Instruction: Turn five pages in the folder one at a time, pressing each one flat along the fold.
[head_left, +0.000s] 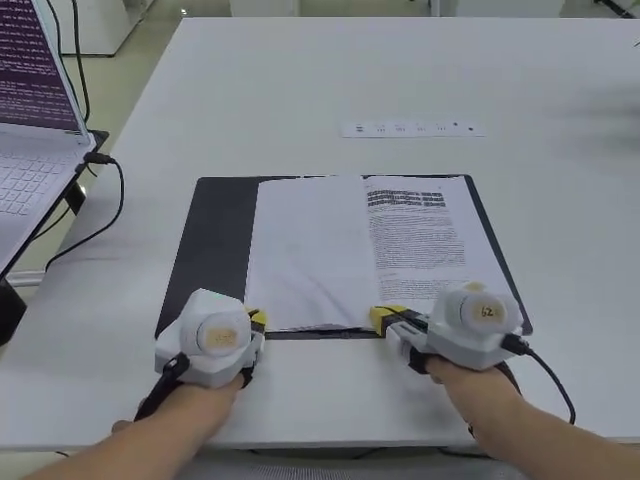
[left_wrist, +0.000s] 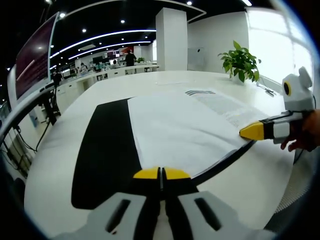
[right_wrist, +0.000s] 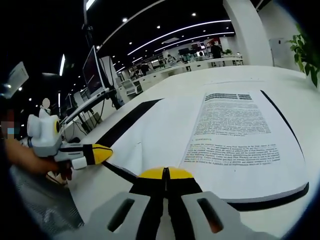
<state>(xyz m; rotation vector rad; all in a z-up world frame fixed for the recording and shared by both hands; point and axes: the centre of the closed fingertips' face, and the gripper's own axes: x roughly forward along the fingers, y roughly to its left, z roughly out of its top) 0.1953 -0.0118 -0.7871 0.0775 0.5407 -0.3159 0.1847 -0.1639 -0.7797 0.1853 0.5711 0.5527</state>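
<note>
Folder (head_left: 215, 250) edge, left gripper (head_left: 257, 320), right gripper (head_left: 380, 318) (closed)

Matt black folder (head_left: 215, 240), white paper pages (head_left: 310, 250), smooth white table (head_left: 300, 90)

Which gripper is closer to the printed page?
Right. Right gripper at the near edge of the printed page; left gripper at the near corner of the blank page.

The laptop (head_left: 25, 150) runs off the left edge. Print on the page (head_left: 420, 235) is too small to read (likewise the strip (head_left: 412, 129)). The left gripper (head_left: 257, 320) and right gripper (head_left: 380, 318) hide parts of the near edge of the folder (head_left: 215, 240).
</note>
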